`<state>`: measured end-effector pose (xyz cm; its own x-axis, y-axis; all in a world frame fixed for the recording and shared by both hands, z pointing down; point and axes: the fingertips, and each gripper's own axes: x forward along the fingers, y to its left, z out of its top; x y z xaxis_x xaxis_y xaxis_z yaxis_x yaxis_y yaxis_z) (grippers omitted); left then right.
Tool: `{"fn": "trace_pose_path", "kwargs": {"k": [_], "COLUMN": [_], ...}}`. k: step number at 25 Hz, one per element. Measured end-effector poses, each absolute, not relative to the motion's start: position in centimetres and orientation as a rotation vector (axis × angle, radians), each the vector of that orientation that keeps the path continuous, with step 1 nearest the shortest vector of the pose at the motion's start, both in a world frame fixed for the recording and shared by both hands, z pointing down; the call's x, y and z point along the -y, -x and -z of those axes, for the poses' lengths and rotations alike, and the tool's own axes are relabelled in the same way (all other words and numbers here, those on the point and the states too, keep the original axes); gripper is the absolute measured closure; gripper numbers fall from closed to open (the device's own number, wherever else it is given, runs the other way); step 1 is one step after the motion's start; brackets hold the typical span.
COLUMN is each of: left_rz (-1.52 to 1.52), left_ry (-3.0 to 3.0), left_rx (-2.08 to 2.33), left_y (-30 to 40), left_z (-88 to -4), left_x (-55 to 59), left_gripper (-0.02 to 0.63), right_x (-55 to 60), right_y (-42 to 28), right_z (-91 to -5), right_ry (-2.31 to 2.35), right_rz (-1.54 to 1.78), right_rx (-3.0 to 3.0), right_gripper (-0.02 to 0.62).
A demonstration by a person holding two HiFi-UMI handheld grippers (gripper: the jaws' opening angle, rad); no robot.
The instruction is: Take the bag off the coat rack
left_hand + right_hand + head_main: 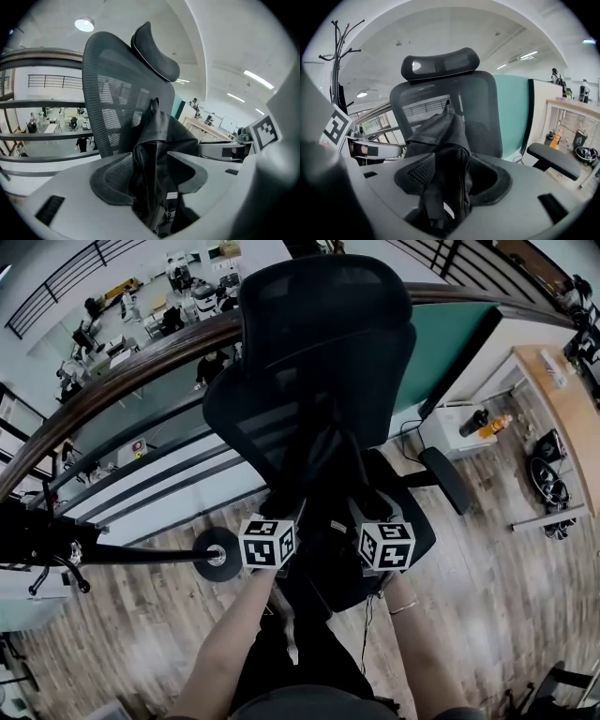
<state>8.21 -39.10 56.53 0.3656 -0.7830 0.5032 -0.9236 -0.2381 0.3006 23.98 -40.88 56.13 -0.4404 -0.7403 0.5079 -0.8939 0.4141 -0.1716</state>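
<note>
- Black bag (157,133) stands on office chair (323,352), loose between the released fingers of left gripper (150,183) and right gripper (457,183).
- Risk: unsupported, it may slump off the seat.

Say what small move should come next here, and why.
Probably draw both grippers straight back. The black fabric bag sits on the black mesh office chair, and the fingers of left gripper and right gripper stand apart around it.
</note>
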Motion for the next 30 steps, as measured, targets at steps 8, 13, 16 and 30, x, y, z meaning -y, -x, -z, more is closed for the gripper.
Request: {"fn": "trace_pose_path", "kwargs": {"k": [8, 13, 16, 30], "left_rz": [-0.299, -0.307, -0.287, -0.231], "left_ry": [-2.178, -2.28, -2.33, -2.445], "left_rx": [1.467, 1.459, 1.442, 1.406], "left_y": [-6.6, -6.1, -6.1, -3.7], "left_z": [-53.3, -50.8, -49.2, -45.7], "left_x": [36.4, 34.6, 33.8, 28.2], "left_gripper": [0.435, 0.476, 0.505, 0.572], "right_x": [37.7, 35.1, 33.7, 25.6], "right_y": [-23.5, -22.5, -21.9, -18.9], "right_z": [-52.0, -49.7, -48.6, -45.5], "right_ry": [-1.519, -1.56, -1.588, -1.657], "right_rz": [-0.563, -0.552, -0.564, -0.466], "right_rx": [2.36, 2.379, 2.388, 2.414], "right_gripper": [0.387, 0.411, 0.427, 0.582]}}
